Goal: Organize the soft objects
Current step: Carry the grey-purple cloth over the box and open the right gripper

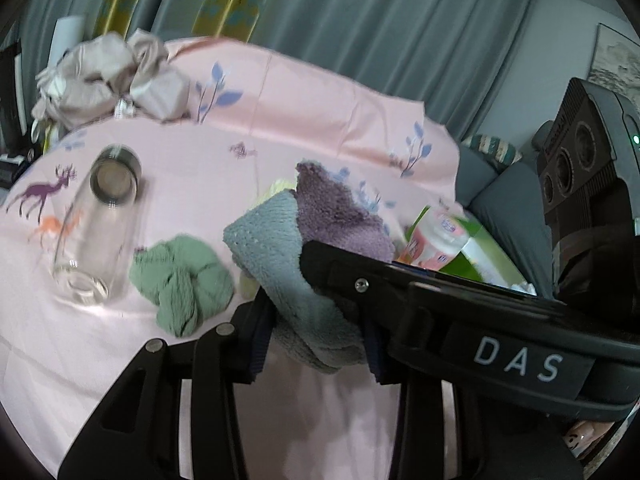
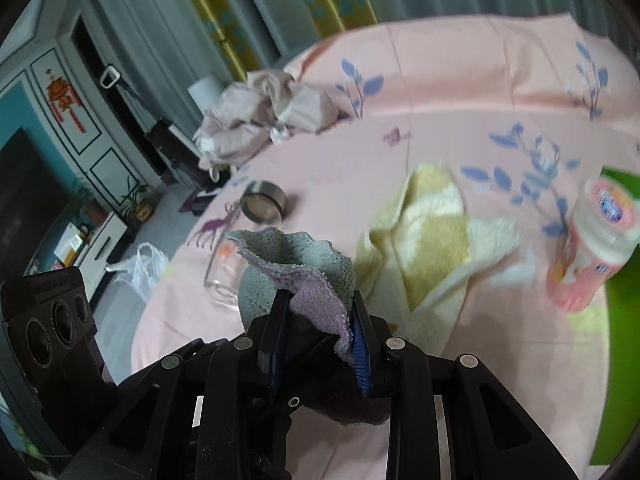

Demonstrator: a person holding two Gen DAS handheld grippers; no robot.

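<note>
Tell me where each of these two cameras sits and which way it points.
Left wrist: rides the left gripper, looks forward over the pink printed bedsheet; the right gripper's arm crosses its frame.
Right wrist: rides the right gripper, looks across the sheet to the yellow-and-white fluffy towel; the left gripper's camera block is at lower left.
Shared: the two-sided grey and purple fluffy cloth that both grippers clamp, and the clear glass bottle with metal cap.
</note>
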